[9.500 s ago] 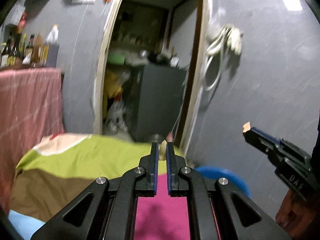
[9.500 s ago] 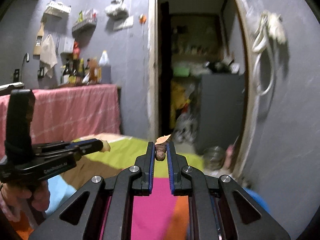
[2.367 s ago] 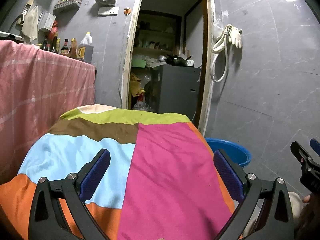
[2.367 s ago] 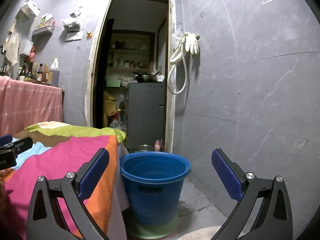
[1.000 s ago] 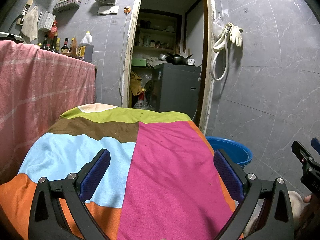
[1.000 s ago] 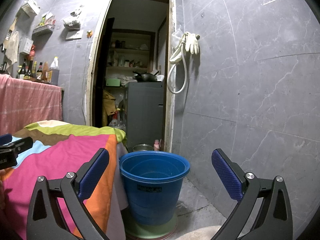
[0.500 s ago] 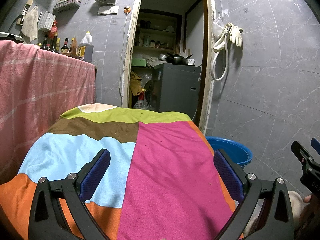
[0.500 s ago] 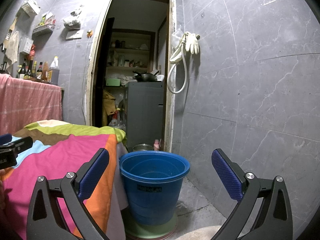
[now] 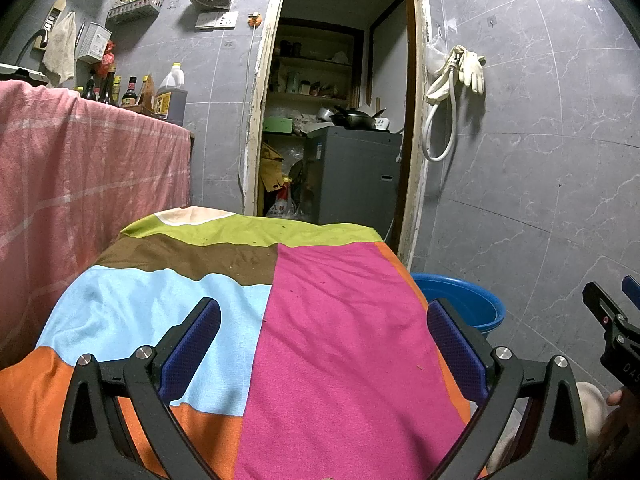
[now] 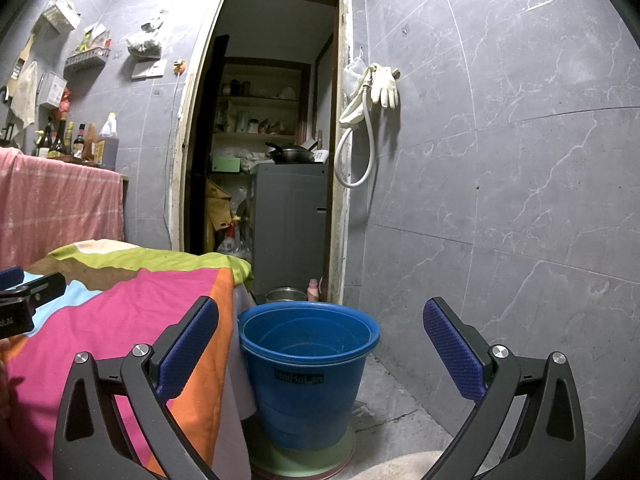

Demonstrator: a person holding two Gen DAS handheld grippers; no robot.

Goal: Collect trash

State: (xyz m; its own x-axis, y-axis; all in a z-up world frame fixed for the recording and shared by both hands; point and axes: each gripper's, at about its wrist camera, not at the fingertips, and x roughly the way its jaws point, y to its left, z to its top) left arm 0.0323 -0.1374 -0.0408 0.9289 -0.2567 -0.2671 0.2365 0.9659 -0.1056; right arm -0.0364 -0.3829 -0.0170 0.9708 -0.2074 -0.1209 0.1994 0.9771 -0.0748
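The left gripper (image 9: 322, 344) hangs over the table draped in a colour-block patchwork cloth (image 9: 340, 320), its blue-padded fingers (image 9: 190, 350) spread wide and holding nothing. The right gripper (image 10: 320, 350), equally wide and bare, faces the round blue plastic bucket (image 10: 306, 372) standing on the floor just beside the table's edge.

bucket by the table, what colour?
Blue bucket with dark lettering on its side, standing on a pale green base; clearest in the right wrist view.
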